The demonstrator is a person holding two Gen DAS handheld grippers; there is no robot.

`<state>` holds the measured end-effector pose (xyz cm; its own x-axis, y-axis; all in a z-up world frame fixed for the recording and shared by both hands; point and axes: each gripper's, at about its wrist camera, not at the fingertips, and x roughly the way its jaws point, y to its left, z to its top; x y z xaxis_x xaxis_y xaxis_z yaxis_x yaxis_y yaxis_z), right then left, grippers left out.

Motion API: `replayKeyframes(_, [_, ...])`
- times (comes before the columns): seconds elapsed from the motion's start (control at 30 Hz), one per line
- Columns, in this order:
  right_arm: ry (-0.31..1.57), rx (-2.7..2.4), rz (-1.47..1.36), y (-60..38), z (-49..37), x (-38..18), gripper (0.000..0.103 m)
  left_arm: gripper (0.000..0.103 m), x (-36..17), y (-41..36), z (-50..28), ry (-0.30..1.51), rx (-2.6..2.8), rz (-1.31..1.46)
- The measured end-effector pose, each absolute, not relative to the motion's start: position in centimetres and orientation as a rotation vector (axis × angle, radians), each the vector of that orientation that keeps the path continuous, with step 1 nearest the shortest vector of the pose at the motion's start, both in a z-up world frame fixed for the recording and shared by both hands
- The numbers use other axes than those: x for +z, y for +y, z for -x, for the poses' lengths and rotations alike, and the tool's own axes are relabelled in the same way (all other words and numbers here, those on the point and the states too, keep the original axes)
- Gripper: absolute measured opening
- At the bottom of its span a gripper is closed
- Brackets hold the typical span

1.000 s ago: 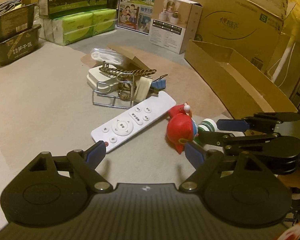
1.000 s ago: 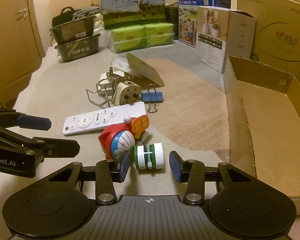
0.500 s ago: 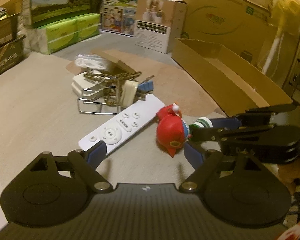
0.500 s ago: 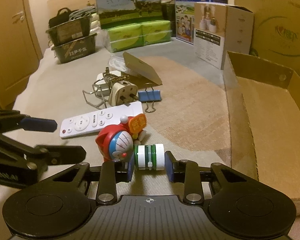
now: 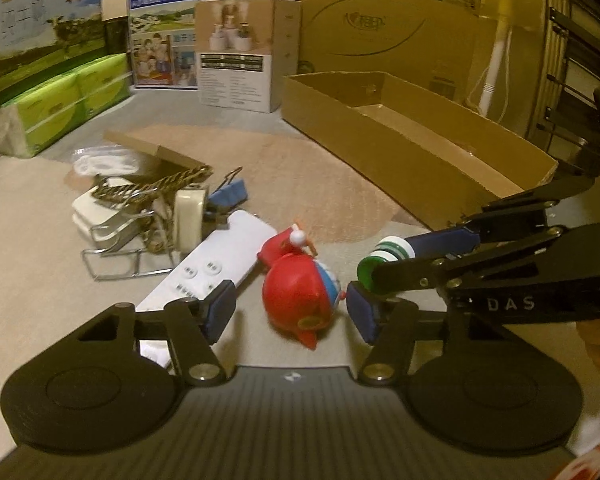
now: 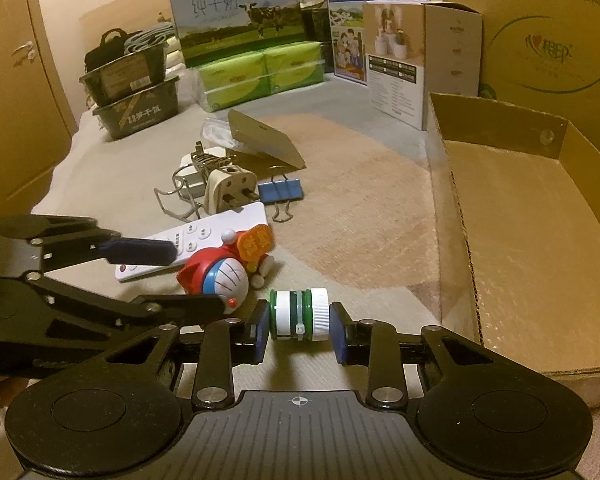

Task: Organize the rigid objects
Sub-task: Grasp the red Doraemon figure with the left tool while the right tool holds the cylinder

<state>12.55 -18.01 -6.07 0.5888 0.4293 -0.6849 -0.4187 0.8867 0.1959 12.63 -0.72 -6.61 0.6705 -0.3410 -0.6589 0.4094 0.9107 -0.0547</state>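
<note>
A red and blue cartoon toy figure (image 5: 296,296) lies on the beige mat beside a white remote (image 5: 216,260). My left gripper (image 5: 290,314) straddles the toy with its jaws closing. The right pad is almost at the toy, while the left pad still stands off it. A green and white spool (image 6: 298,314) sits crosswise in my right gripper (image 6: 300,332), which is shut on its two ends. The left wrist view shows that right gripper (image 5: 384,260) and the spool (image 5: 380,256) just right of the toy. The right wrist view shows the left gripper (image 6: 198,276) around the toy (image 6: 220,276).
An open, shallow cardboard box (image 6: 456,240) lies to the right. Behind the remote (image 6: 204,236) are a plug adapter (image 6: 230,184), a blue binder clip (image 6: 280,191), a wire rack (image 5: 112,256) and a cardboard flap. Cartons, green tissue packs and dark trays line the back.
My left gripper moved forward and rolled, and its jaws narrowed around the toy. My right gripper's pads closed onto the spool's ends.
</note>
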Motion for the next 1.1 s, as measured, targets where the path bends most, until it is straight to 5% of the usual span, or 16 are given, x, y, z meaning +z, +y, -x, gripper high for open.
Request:
replayKeyframes(0.2, [0.802,0.491,-0.016,-18.4,-12.7,-6.0,0.032,0.041,-6.9,-1.0,-13.1,0.744,-0.463,-0.085])
replayKeyframes(1.0, [0.827,0.480,-0.004,-18.3,-8.4,-5.8,0.032,0.048,-6.8,1.4,-6.5,0.751,-0.303,0.028])
replayKeyframes(1.1, [0.827,0.474,-0.004,-18.5,-8.3,-5.8,0.032,0.041,-6.9,1.4,-6.6,0.747,-0.291,0.054])
